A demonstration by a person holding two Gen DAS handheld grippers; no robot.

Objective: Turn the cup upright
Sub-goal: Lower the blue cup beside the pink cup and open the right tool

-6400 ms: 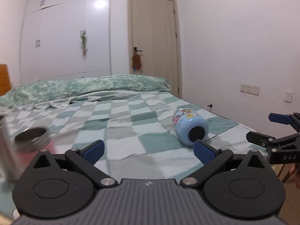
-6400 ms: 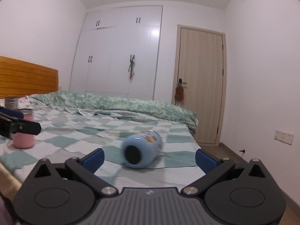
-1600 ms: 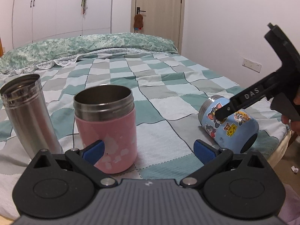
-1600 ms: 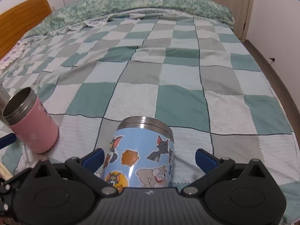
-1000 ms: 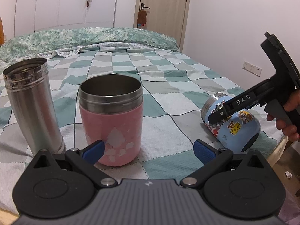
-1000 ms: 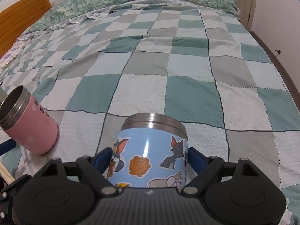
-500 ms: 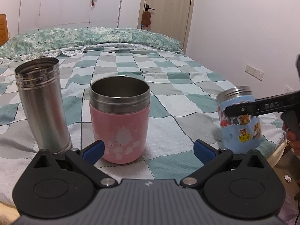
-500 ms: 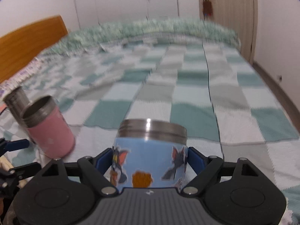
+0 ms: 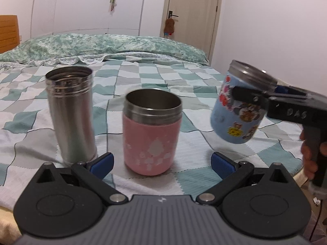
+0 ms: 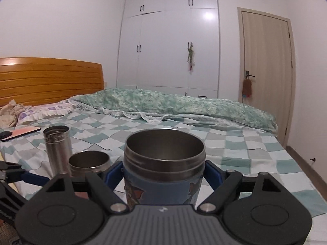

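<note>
The blue cartoon-sticker cup point(image 9: 238, 110) is held in the air above the bed, mouth up and tilted a little. My right gripper point(image 10: 163, 175) is shut on the blue cup point(image 10: 163, 163), its steel rim and open mouth facing up between the blue pads. In the left wrist view the right gripper point(image 9: 253, 96) clamps the cup's upper body from the right. My left gripper point(image 9: 161, 163) is open and empty, low over the bed edge, in front of the pink cup point(image 9: 152, 130).
An upright pink steel-rimmed cup and a tall steel flask point(image 9: 70, 112) stand on the checkered bedspread point(image 9: 143, 77); both also show in the right wrist view point(image 10: 89, 163) point(image 10: 57, 147). A phone point(image 10: 20, 131) lies by the pillow. Headboard, wardrobe and door stand behind.
The right gripper closed on the lying blue cup, turned it mouth-up and lifted it off the bed. The left gripper stayed open and drifted slightly.
</note>
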